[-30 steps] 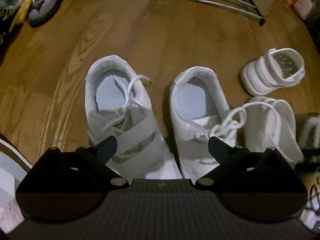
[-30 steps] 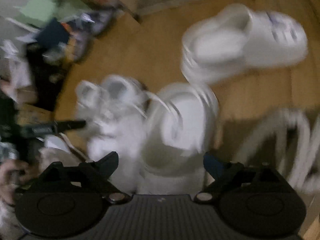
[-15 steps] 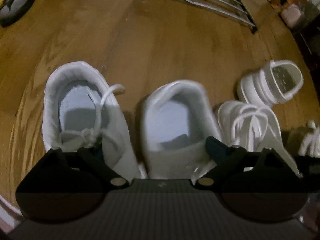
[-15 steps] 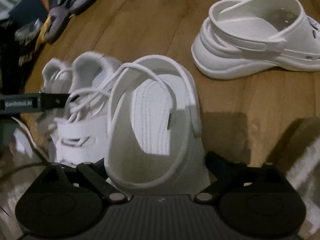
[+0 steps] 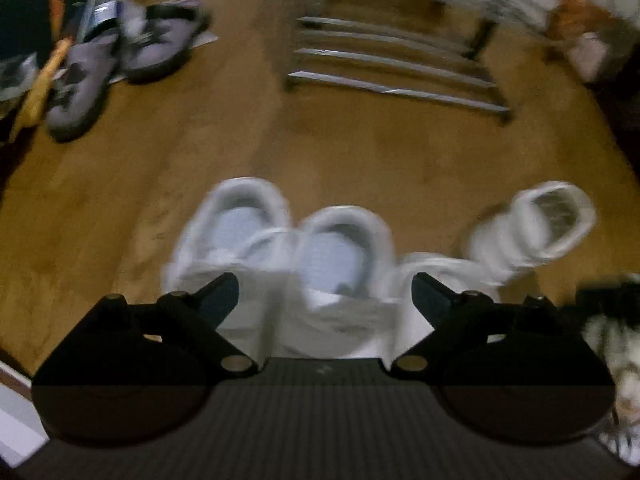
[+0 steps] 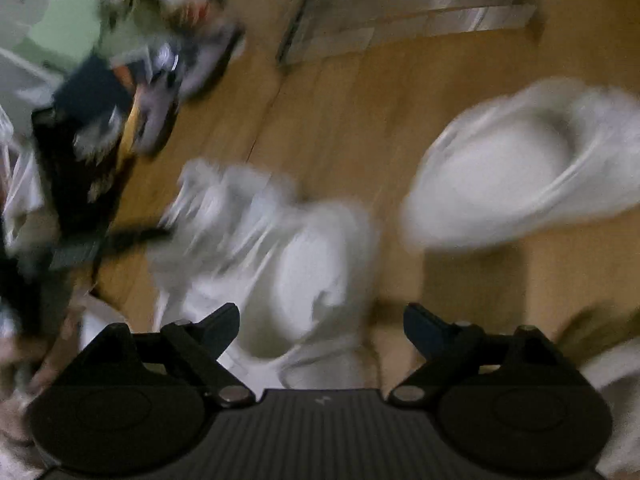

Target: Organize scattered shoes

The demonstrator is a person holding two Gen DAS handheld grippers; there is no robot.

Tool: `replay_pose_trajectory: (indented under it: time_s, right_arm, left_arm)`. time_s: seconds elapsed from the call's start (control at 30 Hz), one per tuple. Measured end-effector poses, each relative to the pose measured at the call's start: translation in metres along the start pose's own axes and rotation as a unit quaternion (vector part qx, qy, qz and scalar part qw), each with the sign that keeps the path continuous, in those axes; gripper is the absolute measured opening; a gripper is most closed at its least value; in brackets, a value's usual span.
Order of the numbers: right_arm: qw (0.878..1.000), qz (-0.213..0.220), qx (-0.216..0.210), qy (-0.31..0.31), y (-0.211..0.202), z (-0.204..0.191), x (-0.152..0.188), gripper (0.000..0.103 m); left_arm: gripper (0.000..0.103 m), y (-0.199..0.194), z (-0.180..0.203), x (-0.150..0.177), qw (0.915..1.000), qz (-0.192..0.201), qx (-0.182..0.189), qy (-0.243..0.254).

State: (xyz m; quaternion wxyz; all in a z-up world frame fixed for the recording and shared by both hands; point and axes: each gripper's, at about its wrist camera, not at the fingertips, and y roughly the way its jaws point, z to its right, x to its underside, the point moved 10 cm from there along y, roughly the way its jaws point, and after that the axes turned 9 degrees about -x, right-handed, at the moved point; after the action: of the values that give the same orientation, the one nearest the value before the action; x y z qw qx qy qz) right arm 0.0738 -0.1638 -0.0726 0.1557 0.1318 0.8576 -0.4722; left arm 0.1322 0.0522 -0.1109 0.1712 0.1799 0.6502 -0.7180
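Observation:
Both views are motion-blurred. In the left wrist view two white sneakers [image 5: 340, 252] lie side by side on the wooden floor, heels away from me, with my open, empty left gripper [image 5: 325, 294] just above them. A white clog [image 5: 532, 224] lies to the right. In the right wrist view my open, empty right gripper [image 6: 320, 326] hovers over a white clog [image 6: 308, 276]. The sneakers [image 6: 224, 208] lie left of it, a second white clog [image 6: 524, 164] to the upper right.
A chrome shoe rack [image 5: 396, 64] stands at the far side of the floor and also shows in the right wrist view [image 6: 408, 24]. Two grey slippers [image 5: 116, 68] lie at the far left. Clutter sits at the right edge [image 5: 584, 44]. A furry item [image 5: 612, 344] lies by the right finger.
Both grippers have pulled back and up, so the shoes sit lower and smaller in view and more of the rack shows. The two sneakers now lie close together. Both grippers stay open.

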Motion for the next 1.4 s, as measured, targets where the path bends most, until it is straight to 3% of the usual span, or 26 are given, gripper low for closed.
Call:
replay_pose_trajectory:
  time_s: [0.07, 0.13, 0.23, 0.4, 0.5, 0.57, 0.6, 0.67, 0.7, 0.73, 0.8, 0.83, 0.87, 0.9, 0.93, 1.03, 1.13, 1.23, 1.4]
  right_arm:
    - [0.996, 0.048, 0.068, -0.021, -0.036, 0.032, -0.028, 0.090]
    - [0.988, 0.067, 0.133, -0.045, -0.056, 0.062, -0.051, 0.089]
    - [0.977, 0.032, 0.199, -0.068, -0.043, 0.098, -0.077, 0.089]
    - [0.978, -0.035, 0.200, -0.051, -0.009, 0.124, -0.087, 0.085]
    - [0.975, -0.053, 0.197, -0.086, 0.016, 0.124, -0.096, 0.085]
    - [0.971, -0.068, 0.200, -0.112, 0.035, 0.122, -0.101, 0.084]
    - [0.968, -0.077, 0.208, -0.119, 0.045, 0.119, -0.103, 0.072]
    - [0.958, -0.089, 0.233, -0.138, 0.056, 0.124, -0.100, 0.072]
    - [0.952, -0.097, 0.245, -0.153, 0.059, 0.126, -0.097, 0.070]
    - [0.945, -0.108, 0.254, -0.173, 0.060, 0.126, -0.093, 0.070]
    - [0.939, -0.115, 0.266, -0.184, 0.058, 0.124, -0.091, 0.061]
    - [0.937, -0.117, 0.271, -0.186, 0.057, 0.123, -0.090, 0.050]
    - [0.938, -0.114, 0.271, -0.184, 0.059, 0.120, -0.090, 0.044]
    - [0.947, -0.100, 0.255, -0.165, 0.058, 0.116, -0.094, 0.038]
    - [0.958, -0.084, 0.235, -0.138, 0.054, 0.112, -0.100, 0.034]
    - [0.974, -0.061, 0.202, -0.086, 0.046, 0.114, -0.108, 0.030]
    - [0.981, -0.051, 0.181, -0.052, 0.036, 0.118, -0.112, 0.031]
    - [0.991, -0.032, 0.130, 0.025, 0.022, 0.129, -0.111, 0.031]
    - [0.988, -0.019, 0.069, 0.134, 0.008, 0.136, -0.104, 0.032]
  left_arm:
    - [0.099, -0.012, 0.037, -0.006, 0.9987, 0.004, 0.050, 0.005]
    - [0.103, -0.002, 0.073, -0.011, 0.9972, -0.015, 0.073, -0.007]
    - [0.103, 0.034, 0.117, -0.015, 0.9959, -0.063, 0.065, 0.001]
    - [0.103, 0.093, 0.155, -0.017, 0.9935, -0.100, -0.001, 0.053]
    - [0.103, 0.124, 0.172, -0.018, 0.9885, -0.116, -0.044, 0.086]
    - [0.102, 0.137, 0.175, -0.017, 0.9880, -0.120, -0.052, 0.083]
    - [0.099, 0.140, 0.173, -0.015, 0.9875, -0.124, -0.059, 0.077]
    - [0.077, 0.146, 0.169, -0.011, 0.9871, -0.123, -0.068, 0.077]
    - [0.057, 0.146, 0.170, -0.010, 0.9878, -0.118, -0.062, 0.080]
    - [0.045, 0.144, 0.174, -0.010, 0.9887, -0.116, -0.045, 0.083]
    - [0.034, 0.138, 0.182, -0.009, 0.9886, -0.108, -0.034, 0.100]
    - [0.027, 0.136, 0.186, -0.011, 0.9881, -0.099, -0.036, 0.112]
    - [0.024, 0.135, 0.190, -0.013, 0.9876, -0.090, -0.043, 0.121]
    - [0.014, 0.134, 0.192, -0.014, 0.9877, -0.086, -0.045, 0.122]
    - [0.013, 0.131, 0.194, -0.017, 0.9882, -0.080, -0.047, 0.121]
    - [0.014, 0.119, 0.197, -0.028, 0.9877, -0.047, -0.060, 0.137]
    - [0.015, 0.116, 0.200, -0.039, 0.9871, -0.035, -0.062, 0.143]
    - [0.016, 0.111, 0.207, -0.056, 0.9851, -0.011, -0.074, 0.155]
    - [0.019, 0.111, 0.228, -0.091, 0.9762, 0.028, -0.099, 0.191]
